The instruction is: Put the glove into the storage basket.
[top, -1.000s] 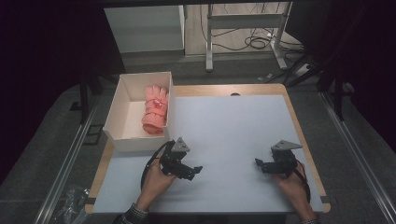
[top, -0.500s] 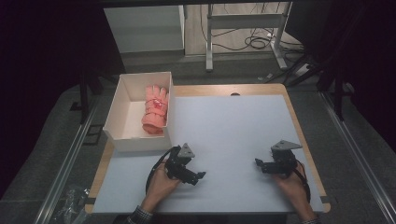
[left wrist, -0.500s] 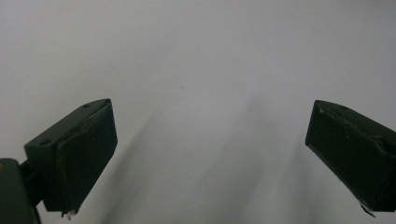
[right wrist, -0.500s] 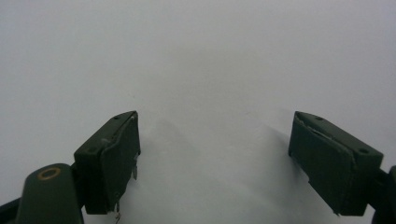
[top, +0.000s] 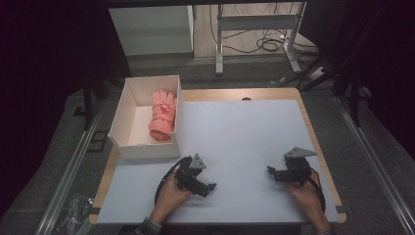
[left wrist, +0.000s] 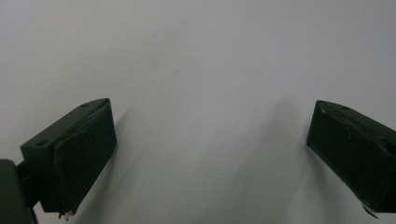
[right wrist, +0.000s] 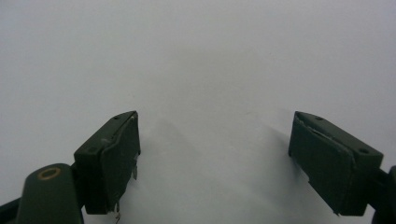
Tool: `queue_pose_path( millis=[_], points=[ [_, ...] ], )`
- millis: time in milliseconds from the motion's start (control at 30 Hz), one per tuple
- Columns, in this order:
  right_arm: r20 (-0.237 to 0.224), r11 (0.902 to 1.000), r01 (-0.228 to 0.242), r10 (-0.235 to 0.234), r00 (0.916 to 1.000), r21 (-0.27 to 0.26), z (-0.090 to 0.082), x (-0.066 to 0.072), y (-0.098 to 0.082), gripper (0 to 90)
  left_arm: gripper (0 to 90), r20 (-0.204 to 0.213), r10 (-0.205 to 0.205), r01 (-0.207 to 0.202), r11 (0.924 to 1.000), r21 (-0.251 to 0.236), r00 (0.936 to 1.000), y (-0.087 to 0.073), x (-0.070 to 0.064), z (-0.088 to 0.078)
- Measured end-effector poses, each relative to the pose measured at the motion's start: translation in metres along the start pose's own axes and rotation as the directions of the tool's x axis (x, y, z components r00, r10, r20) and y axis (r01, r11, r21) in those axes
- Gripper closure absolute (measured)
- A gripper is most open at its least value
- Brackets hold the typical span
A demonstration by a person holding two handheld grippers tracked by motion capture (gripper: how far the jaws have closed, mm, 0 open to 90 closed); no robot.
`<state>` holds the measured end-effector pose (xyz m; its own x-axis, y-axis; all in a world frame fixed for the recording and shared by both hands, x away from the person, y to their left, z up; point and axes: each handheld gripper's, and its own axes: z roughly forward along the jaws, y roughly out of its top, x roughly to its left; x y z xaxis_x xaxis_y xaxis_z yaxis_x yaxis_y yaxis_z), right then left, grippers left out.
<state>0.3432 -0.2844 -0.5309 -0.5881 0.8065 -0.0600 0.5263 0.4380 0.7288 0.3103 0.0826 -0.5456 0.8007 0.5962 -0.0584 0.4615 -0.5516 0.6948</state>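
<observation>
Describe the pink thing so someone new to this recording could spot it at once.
Start at the white mat that covers the table, then go to its far left corner, where an open white box stands. The pink glove lies inside against the box's right wall, fingers pointing away. It is the one coloured thing there.

I see the box [top: 128, 125] at the surface's [top: 244, 132] far left corner, the glove [top: 162, 115] inside along its right wall. My left gripper [top: 208, 187] sits just before the box, right gripper [top: 270, 170] well apart.

The left claw [top: 208, 187] has drawn back from the white box [top: 128, 143].
</observation>
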Motion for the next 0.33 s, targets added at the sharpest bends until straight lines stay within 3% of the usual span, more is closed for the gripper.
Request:
queue_pose_path(
  millis=[333],
  points=[
    [0.0,1.0,-0.001,0.001,1.0,0.0,0.0,0.0001,-0.0002,16.8,0.4,-0.014,0.02,-0.02,0.9998,0.002,0.9997,-0.0009,-0.0025,0.0018]
  ],
)
